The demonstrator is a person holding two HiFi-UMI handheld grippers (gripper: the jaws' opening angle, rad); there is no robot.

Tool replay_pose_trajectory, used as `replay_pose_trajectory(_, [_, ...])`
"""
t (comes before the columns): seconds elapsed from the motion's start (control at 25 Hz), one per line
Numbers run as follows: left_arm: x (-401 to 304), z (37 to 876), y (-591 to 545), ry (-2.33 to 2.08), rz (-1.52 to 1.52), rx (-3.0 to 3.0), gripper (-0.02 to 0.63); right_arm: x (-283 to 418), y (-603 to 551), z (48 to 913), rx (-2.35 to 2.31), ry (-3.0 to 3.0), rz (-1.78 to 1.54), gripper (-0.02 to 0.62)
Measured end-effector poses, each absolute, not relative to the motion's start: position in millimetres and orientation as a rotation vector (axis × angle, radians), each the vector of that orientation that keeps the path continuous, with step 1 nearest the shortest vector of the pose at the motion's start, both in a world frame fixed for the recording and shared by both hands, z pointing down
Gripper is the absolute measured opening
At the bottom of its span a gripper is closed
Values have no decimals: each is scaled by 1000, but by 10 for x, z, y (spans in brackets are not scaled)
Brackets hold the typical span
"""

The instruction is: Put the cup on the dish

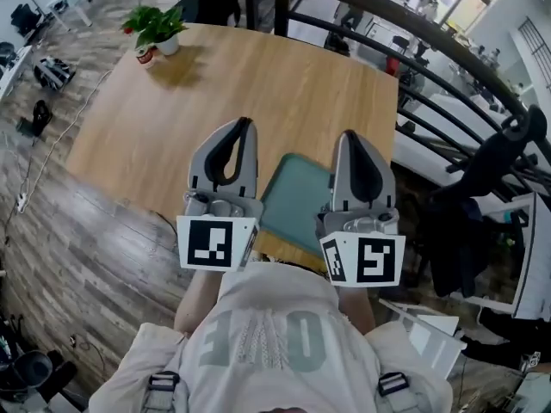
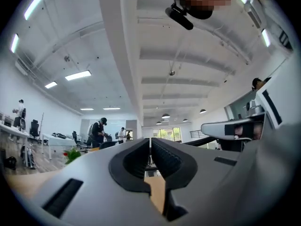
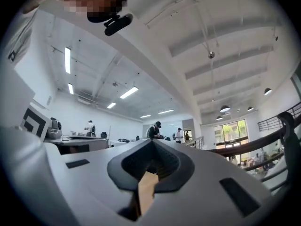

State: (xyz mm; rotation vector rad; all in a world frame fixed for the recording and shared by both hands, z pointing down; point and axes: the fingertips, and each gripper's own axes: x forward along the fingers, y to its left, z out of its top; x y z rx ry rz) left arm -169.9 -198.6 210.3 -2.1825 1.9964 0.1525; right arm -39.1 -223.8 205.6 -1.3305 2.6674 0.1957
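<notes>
Cup was the one thing you could not place with any certainty at this moment: no view showed a clear cup, and neither pair of tongs carried one. Nearest to you, just in front of your pale shirt, you held both tools side by side above the near edge of the table, pointing away from you and about level. Your left gripper [image 1: 244,126] was clenched, its dark ribbed pads pressed together with nothing between them, and its own view looked out across the room instead of down at any work. Your right gripper [image 1: 349,136] was clenched and empty in the same way. Between and beyond the two tools lay the teal, square, flat dish [image 1: 297,198] on the light wooden table [image 1: 284,84], close to its near edge. The part of the dish that showed was bare, while the tools covered its left and right sides. Far off, at the table's back left corner, stood a green leafy plant in a white pot [image 1: 169,46], and just beside it a small red and white vessel [image 1: 146,56] that might have been the cup or a second pot; it was too small to tell. Beyond the table ran a dark curved railing [image 1: 430,50]. By my judgement the placing was not shown as done: unless a cup sat hidden behind your tools, you had yet to find, grasp and carry it to the dish.
</notes>
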Motion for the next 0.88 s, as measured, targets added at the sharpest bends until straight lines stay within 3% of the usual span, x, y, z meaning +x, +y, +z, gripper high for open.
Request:
replay_pose_trajectory(0.36, [-2390,1916,-1521,2236,153,-1907,11,-1367,-1976,2213,-961,2899,230,19])
replay_pose_trajectory(0.88, [-2267,1917,-1430,2223,83,-1910,11,-1477,-1788,2252,-889,2921,215,18])
